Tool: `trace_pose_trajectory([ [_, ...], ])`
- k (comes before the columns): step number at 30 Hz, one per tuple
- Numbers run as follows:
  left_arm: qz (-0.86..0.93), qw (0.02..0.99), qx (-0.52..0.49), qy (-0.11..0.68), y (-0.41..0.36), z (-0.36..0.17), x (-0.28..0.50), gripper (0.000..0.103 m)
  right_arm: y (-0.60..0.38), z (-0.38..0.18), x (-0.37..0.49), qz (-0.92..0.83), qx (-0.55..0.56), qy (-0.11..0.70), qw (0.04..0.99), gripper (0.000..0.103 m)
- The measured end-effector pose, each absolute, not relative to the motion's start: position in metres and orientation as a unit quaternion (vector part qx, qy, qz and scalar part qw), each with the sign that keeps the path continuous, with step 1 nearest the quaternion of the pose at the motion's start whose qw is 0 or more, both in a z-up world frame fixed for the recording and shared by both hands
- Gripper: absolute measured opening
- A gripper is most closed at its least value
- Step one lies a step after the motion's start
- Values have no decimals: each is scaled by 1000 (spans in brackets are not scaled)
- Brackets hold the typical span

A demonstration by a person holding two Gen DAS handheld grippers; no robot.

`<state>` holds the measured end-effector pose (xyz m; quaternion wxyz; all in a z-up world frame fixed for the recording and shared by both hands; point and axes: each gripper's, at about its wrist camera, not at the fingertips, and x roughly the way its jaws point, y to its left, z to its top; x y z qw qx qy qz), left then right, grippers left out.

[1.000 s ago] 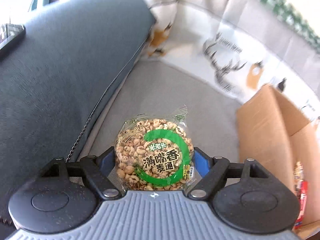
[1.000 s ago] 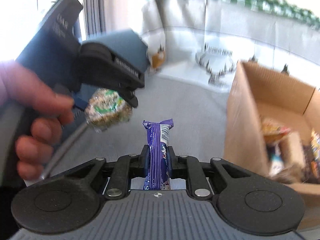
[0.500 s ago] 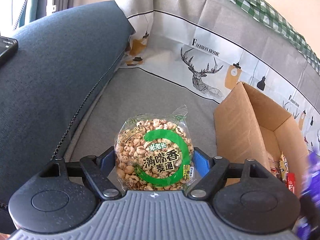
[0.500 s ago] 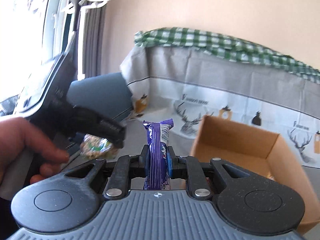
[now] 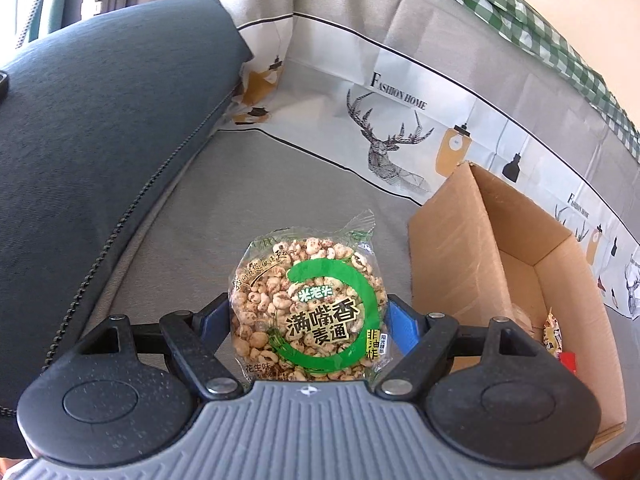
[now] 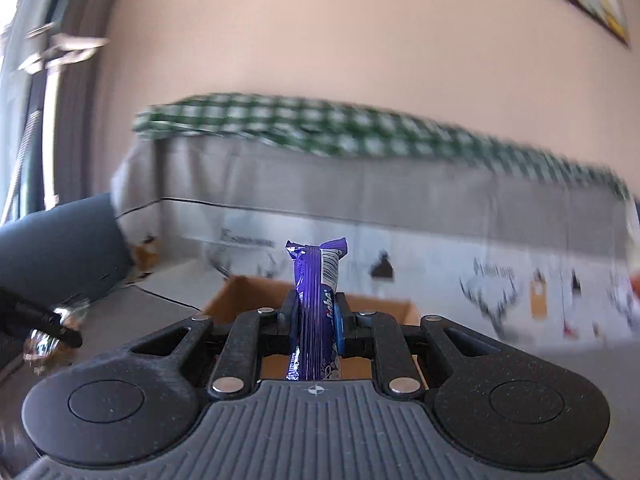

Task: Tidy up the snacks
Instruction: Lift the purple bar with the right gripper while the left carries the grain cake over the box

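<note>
Held upright between the two fingers of the left tool (image 5: 308,312): a round snack pack (image 5: 310,314), above the sofa seat (image 5: 256,200). To the left of it, a cushion (image 5: 100,140) lying along the seat's edge. To the right, just beside the pack, an open cardboard box (image 5: 452,248) standing on the seat, with a few wrapped snacks (image 5: 554,340) inside at its near right corner. Behind seat and box, the draped sofa back (image 5: 400,92). In the right tool (image 6: 316,320), clamped on edge and standing upright: a wrapped bar (image 6: 316,300), with the box (image 6: 256,292) directly behind and below it, the cushion (image 6: 60,248) off to the left
</note>
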<state>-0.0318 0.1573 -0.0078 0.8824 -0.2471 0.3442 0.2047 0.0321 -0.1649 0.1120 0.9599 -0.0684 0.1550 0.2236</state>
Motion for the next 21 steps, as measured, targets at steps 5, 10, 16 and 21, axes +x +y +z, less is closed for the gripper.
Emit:
trace_pose_trajectory([
  [5, 197, 891, -238, 334, 146, -5, -21, 84, -176, 106, 38, 206, -32, 160, 965, 17],
  [10, 186, 907, -221, 308, 128, 2, -11, 84, -178, 98, 42, 194, -29, 169, 966, 17],
  [16, 159, 934, -195, 254, 102, 16, -4, 84, -181, 94, 47, 181, -37, 172, 968, 17],
  [21, 134, 953, -171, 209, 80, 27, 2, 84, -182, 92, 48, 178, -50, 167, 969, 17],
])
